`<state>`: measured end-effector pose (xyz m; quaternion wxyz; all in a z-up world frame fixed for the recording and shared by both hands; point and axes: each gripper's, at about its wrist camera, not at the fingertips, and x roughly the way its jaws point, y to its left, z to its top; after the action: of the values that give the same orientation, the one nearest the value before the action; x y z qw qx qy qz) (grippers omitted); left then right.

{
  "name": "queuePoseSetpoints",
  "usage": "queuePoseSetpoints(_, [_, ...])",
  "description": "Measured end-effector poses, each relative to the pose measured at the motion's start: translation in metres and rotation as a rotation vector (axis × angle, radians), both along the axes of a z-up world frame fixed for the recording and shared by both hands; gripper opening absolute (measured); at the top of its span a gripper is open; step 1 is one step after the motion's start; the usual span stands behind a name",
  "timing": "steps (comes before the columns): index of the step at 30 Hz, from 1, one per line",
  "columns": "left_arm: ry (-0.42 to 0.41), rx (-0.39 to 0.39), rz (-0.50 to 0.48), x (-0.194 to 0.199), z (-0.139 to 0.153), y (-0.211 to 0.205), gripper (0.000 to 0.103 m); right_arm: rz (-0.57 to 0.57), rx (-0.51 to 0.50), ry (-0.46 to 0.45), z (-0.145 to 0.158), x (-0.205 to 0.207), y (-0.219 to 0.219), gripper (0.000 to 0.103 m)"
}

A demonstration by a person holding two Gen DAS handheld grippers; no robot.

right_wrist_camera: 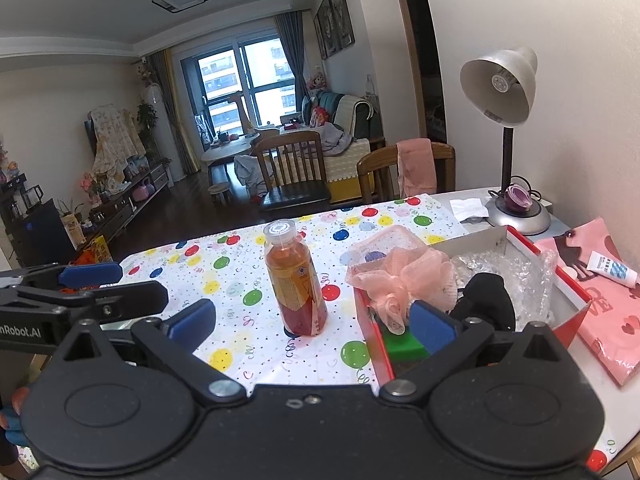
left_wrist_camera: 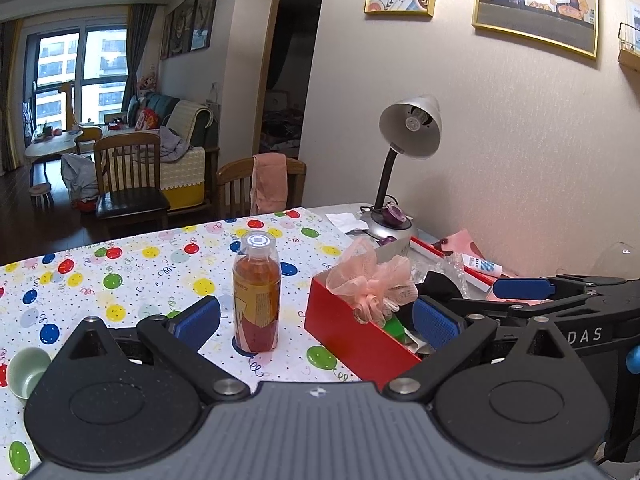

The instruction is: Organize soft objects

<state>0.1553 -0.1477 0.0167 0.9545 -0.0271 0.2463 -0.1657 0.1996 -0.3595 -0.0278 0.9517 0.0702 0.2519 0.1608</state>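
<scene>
**Table at the near edge, both wrist views.** Pink mesh pouf (right_wrist_camera: 400, 276) in the red box (left_wrist_camera: 340, 320), toward the table's right edge and bulging over the box's left rim. Black soft cloth (right_wrist_camera: 488, 296) just behind and touching it, on crumpled bubble wrap (right_wrist_camera: 528, 276). Green block (right_wrist_camera: 404, 344) underneath, in the box's near corner. Upright drink bottle (left_wrist_camera: 256, 300) mid-table on the balloon-print cloth (left_wrist_camera: 140, 264), near the box's left wall but apart from it. Desk lamp (right_wrist_camera: 516, 216) at the far right corner; pale green cup (left_wrist_camera: 26, 368) toward the near left corner.

**Tools.** Left gripper (left_wrist_camera: 316, 316) spread wide, empty, hovering above the near edge and aimed between bottle and box. Right gripper (right_wrist_camera: 312, 322) equally wide, empty, with one pad over the box's near corner.

**Judged step:** seating the pouf fully inside the box.

**Recommended handling:**
- Approach from above with the right gripper.
- Pinch at the gathered centre, not the loose frills; mesh probably springy, so close gently and fully.
- Lift just clear of the rim to avoid snagging, then press down beside the black cloth and release slowly.
- Keep the outer finger away from the bottle: tall, narrow, probably easy to topple.
- Steady the box's left wall with the left gripper in case of sliding on the cloth.
</scene>
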Motion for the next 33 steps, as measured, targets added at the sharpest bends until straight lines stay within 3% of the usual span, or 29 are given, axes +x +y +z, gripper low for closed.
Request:
queuePoseSetpoints(29, [-0.004,-0.011,0.006,-0.006,-0.001,0.003,0.103,-0.008,0.036,-0.018,0.006,-0.007,0.000,0.103])
queuePoseSetpoints(33, [-0.022,0.020,0.015,-0.008,-0.001,0.001,0.103,-0.010,0.034,-0.021,0.006,-0.010,0.002,0.103])
